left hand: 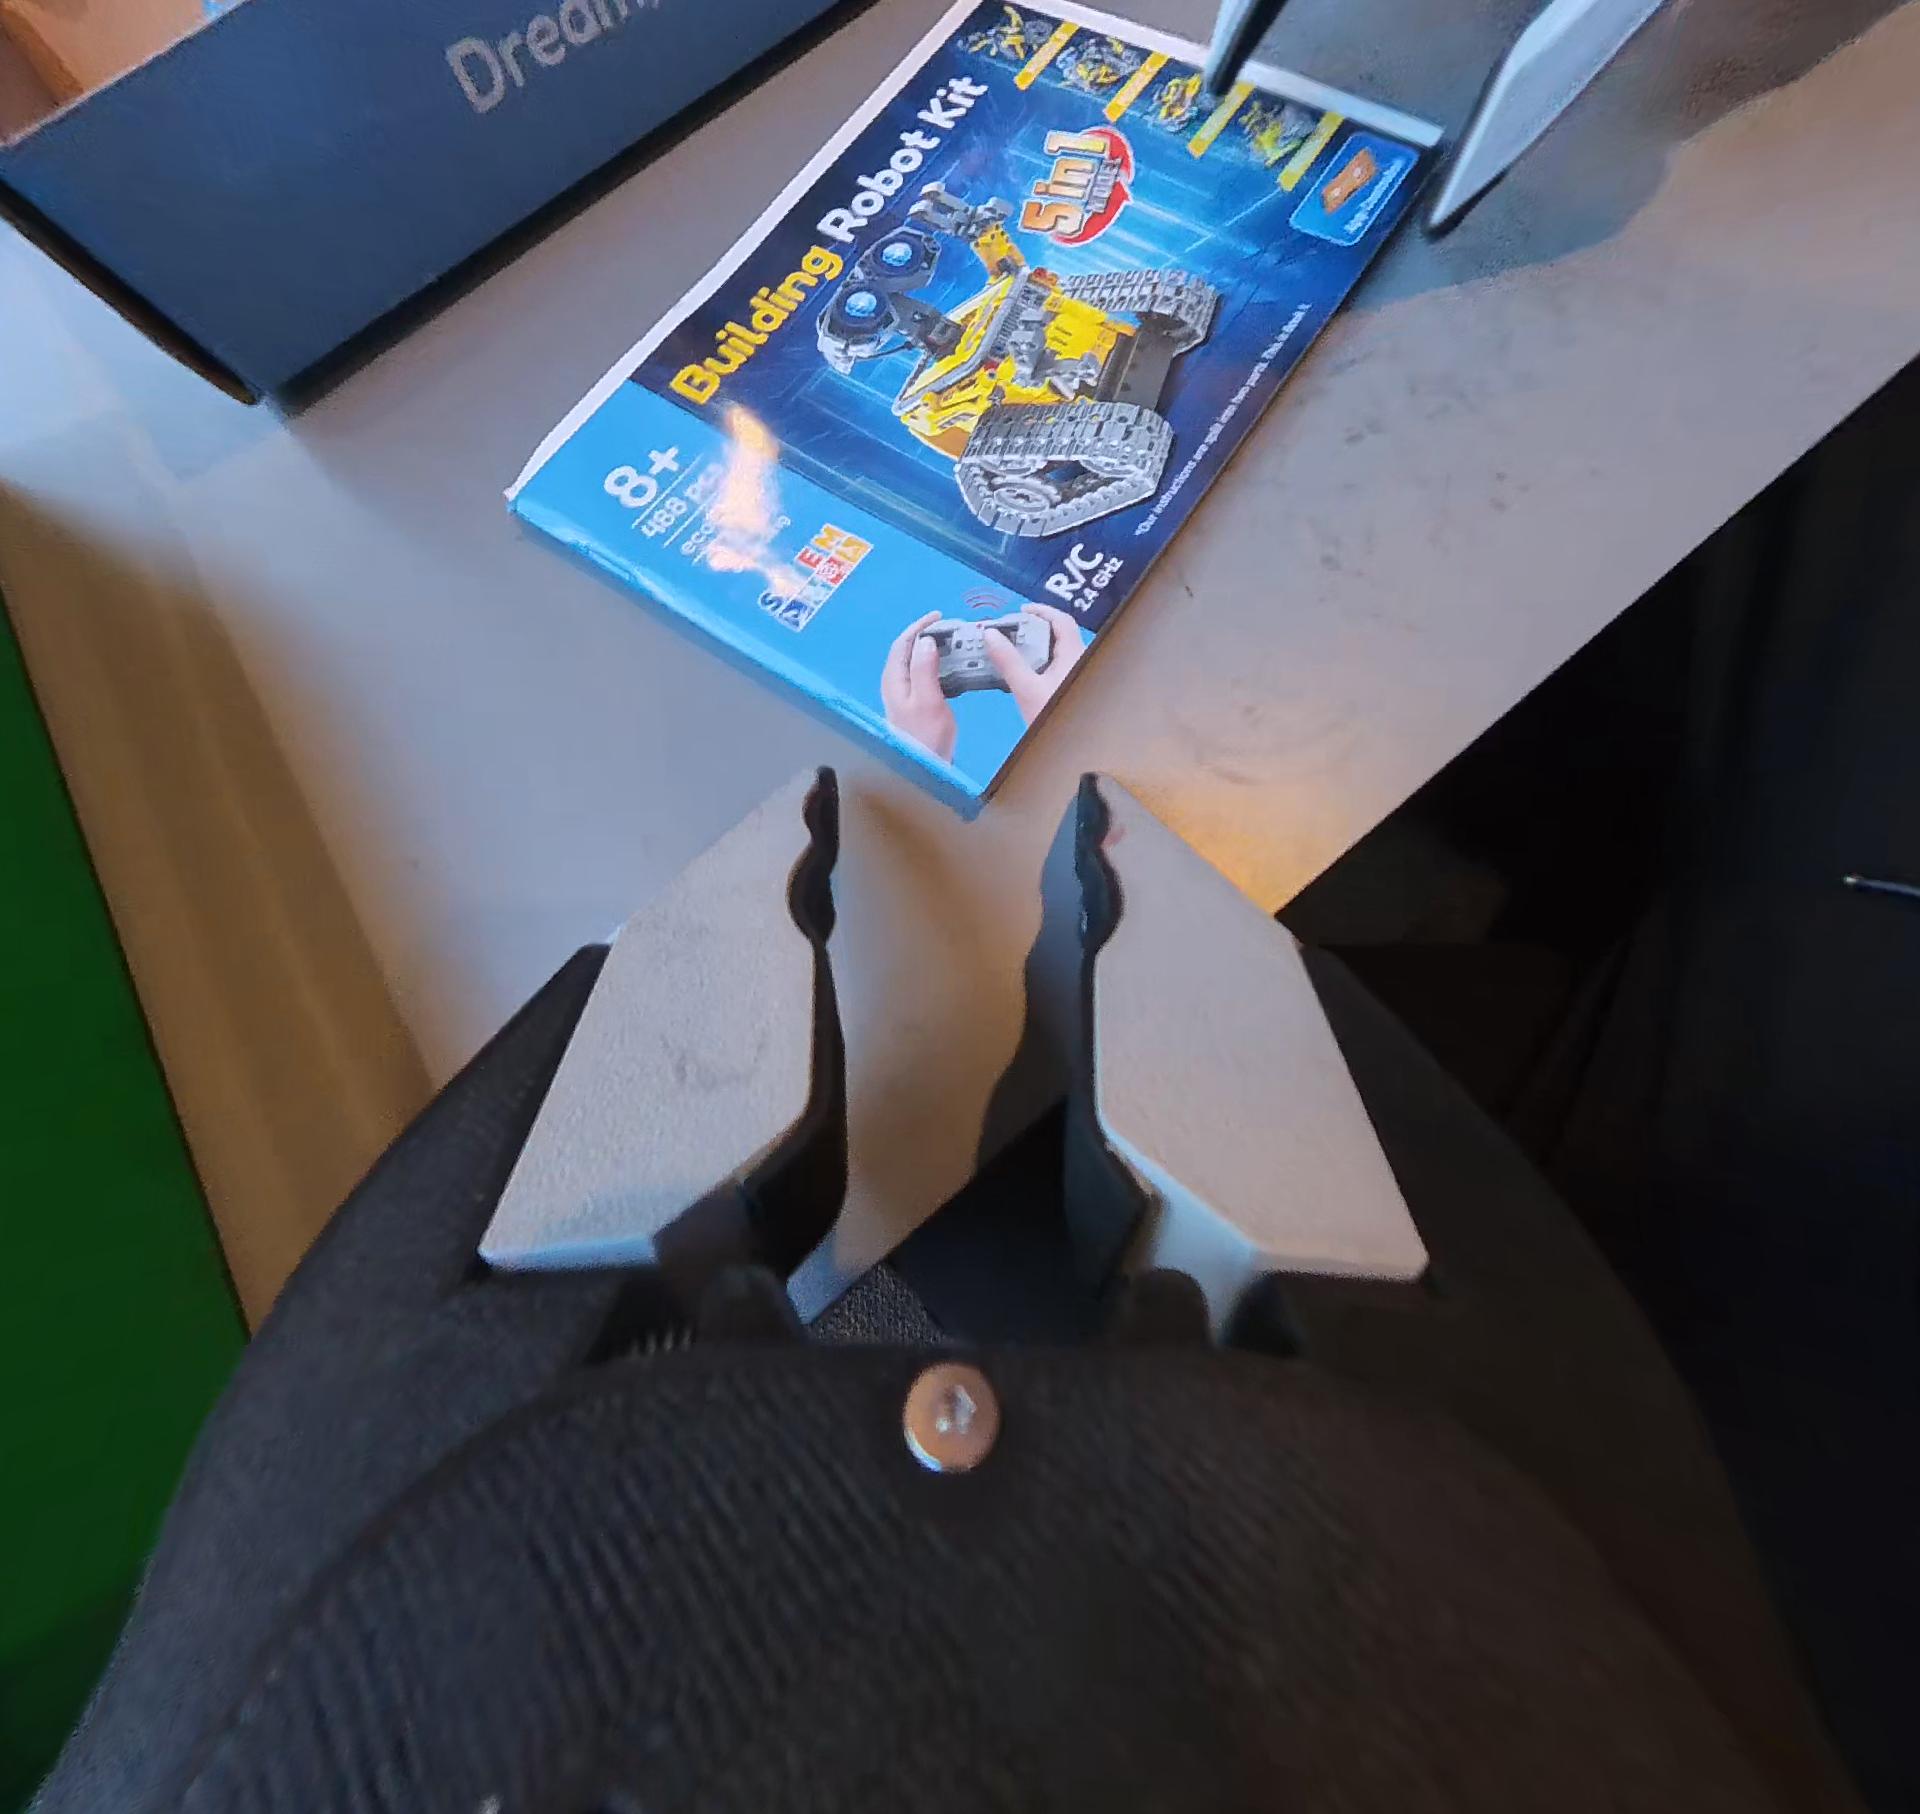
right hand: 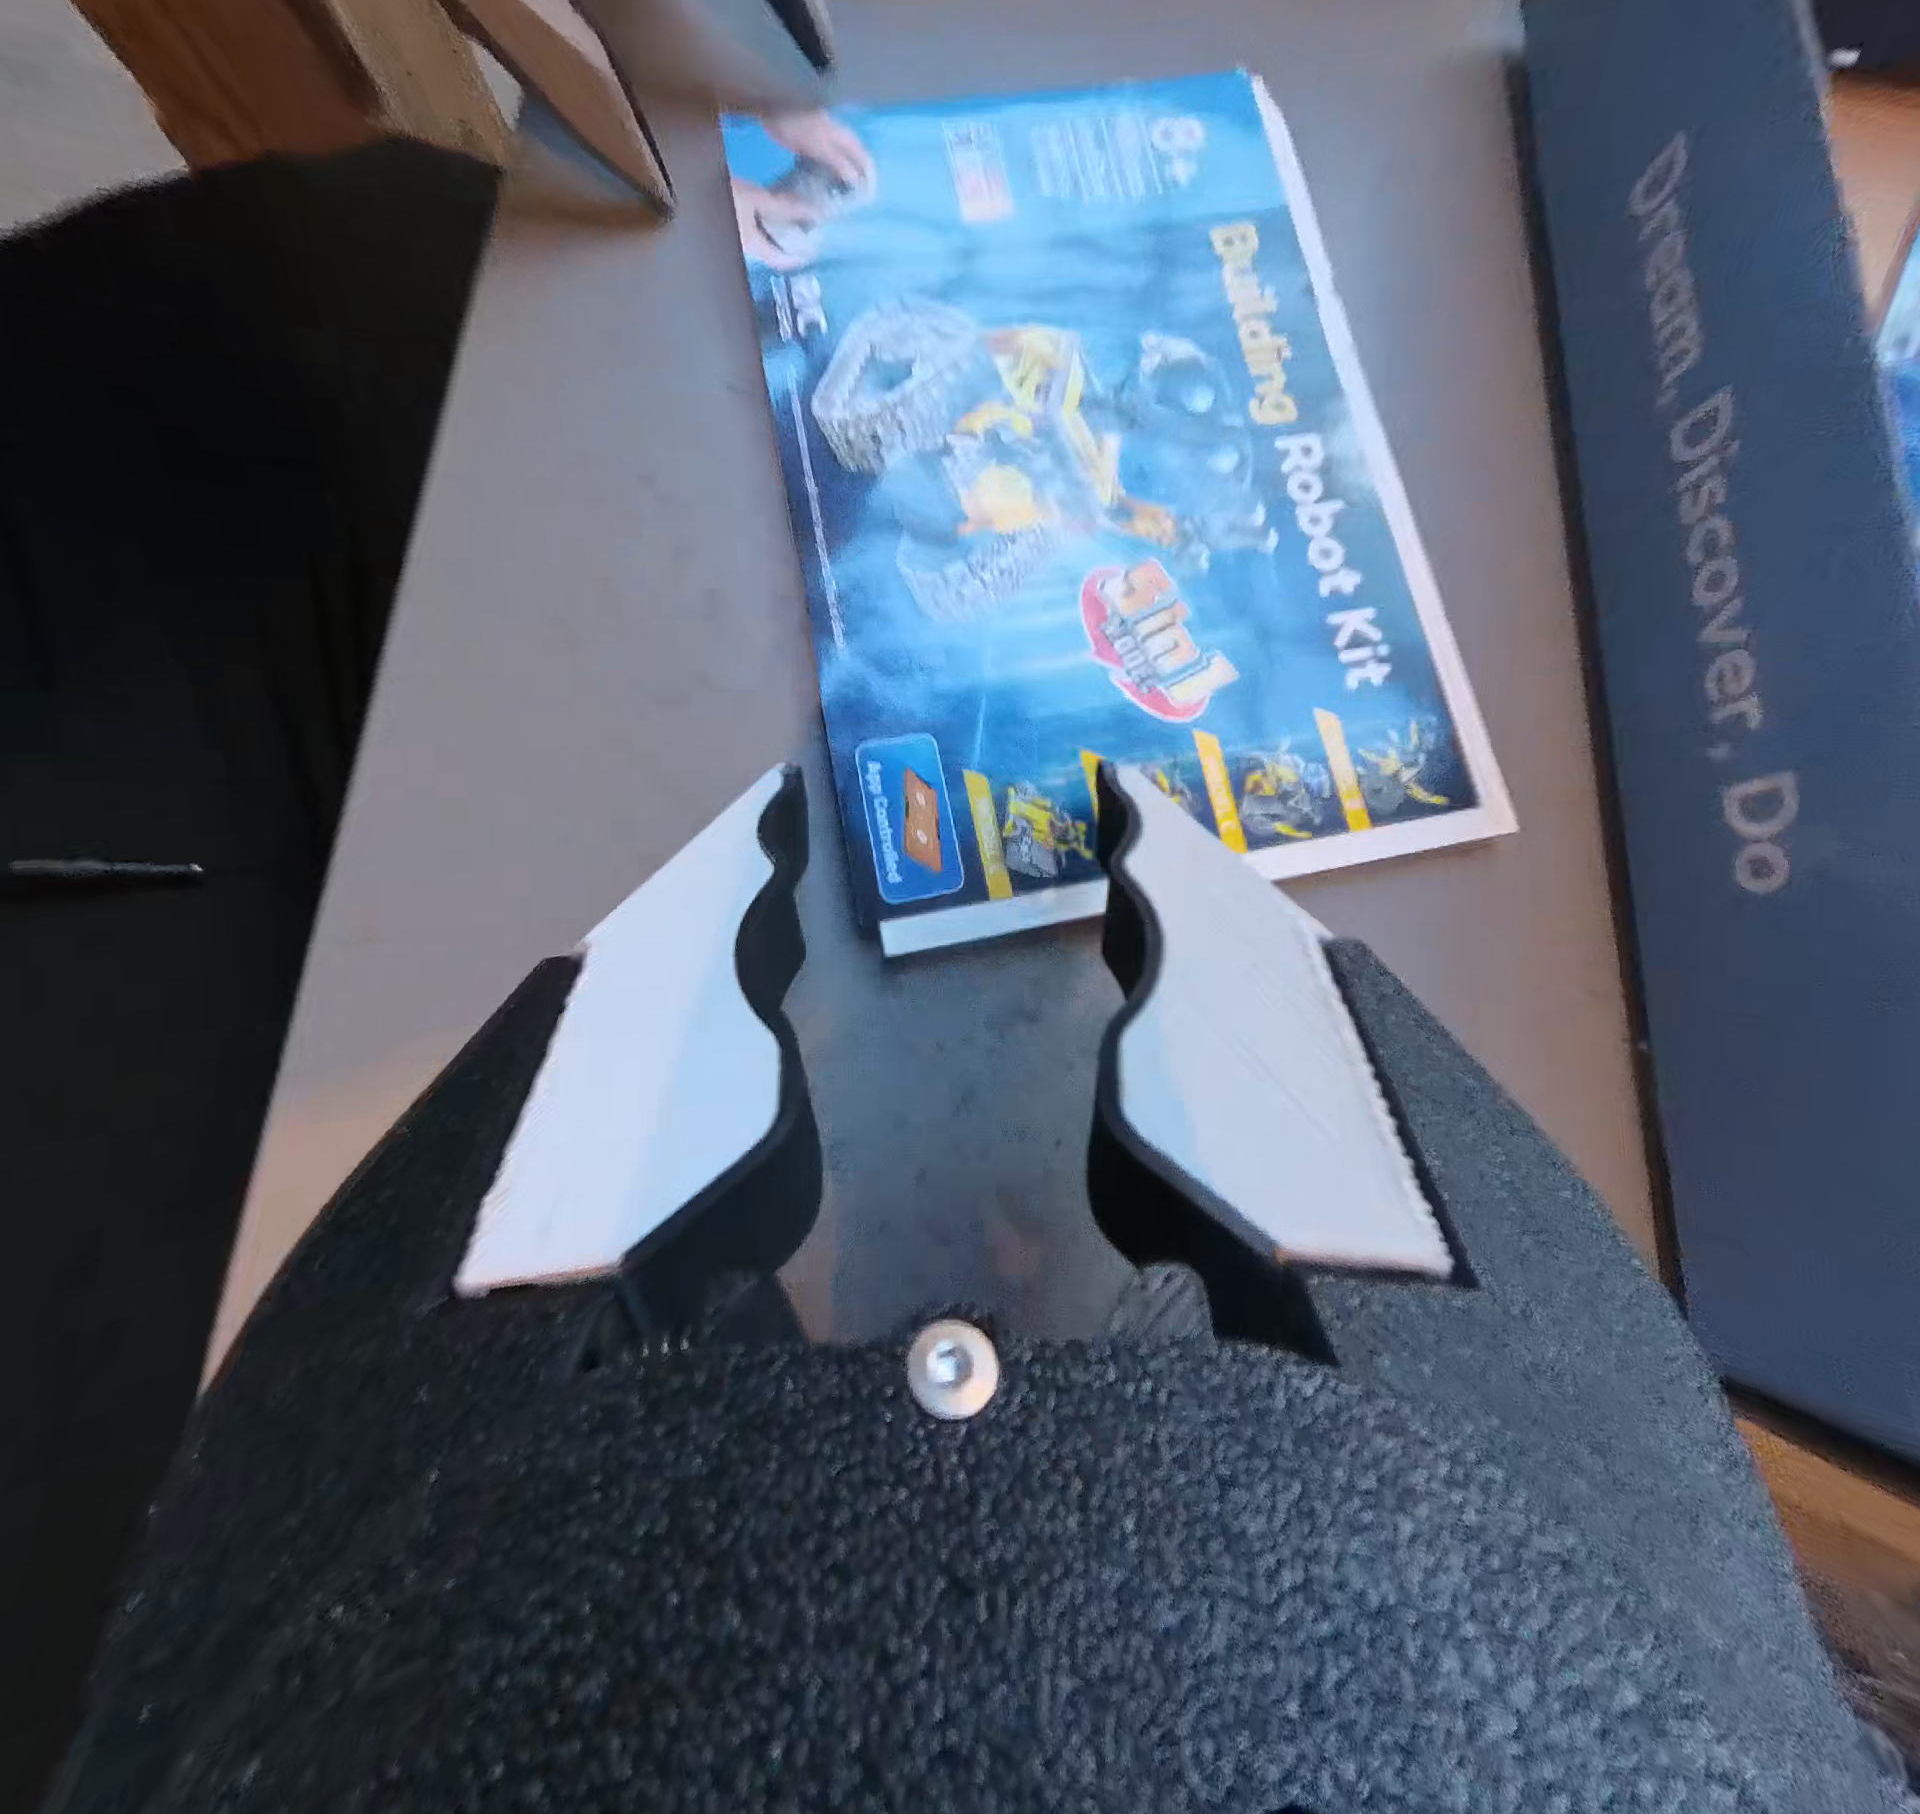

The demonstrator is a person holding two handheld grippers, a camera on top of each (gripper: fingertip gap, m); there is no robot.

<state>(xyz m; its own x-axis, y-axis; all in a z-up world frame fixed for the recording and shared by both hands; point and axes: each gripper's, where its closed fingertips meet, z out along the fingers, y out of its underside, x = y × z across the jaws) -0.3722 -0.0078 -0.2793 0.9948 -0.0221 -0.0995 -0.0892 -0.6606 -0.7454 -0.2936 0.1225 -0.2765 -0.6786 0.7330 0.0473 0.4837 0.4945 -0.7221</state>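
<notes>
grey bench (left hand: 416, 684) surface is seen under both pairs of tongs, and a blue booklet (left hand: 966, 393) with a pictured yellow tracked toy robot on its cover is laid flat on it, near the bench edge that borders a dark drop.

the left tongs (left hand: 956, 798) are held apart, with nothing between the fingers; they are poised just short of the booklet's corner that bears a pictured hand-held controller, and bare bench is seen in the gap. whether that corner is touched cannot be told.

the right tongs (right hand: 951, 788) are also held apart, at the opposite short end of the booklet (right hand: 1091, 476). that end's edge is seen between the two fingers, and one fingertip (right hand: 1117, 798) is overlapped with the cover there. in the left wrist view the same tongs (left hand: 1330, 143) are seen at the far end, one tip set on the cover's row of small pictures, the other just off the booklet's corner over the bench.

a dark navy box (left hand: 343, 154) with pale lettering on its side wall is stood along the booklet's long white-margined edge, near but apart from it; a cardboard interior is seen inside. the right wrist view is somewhat blurred.
</notes>
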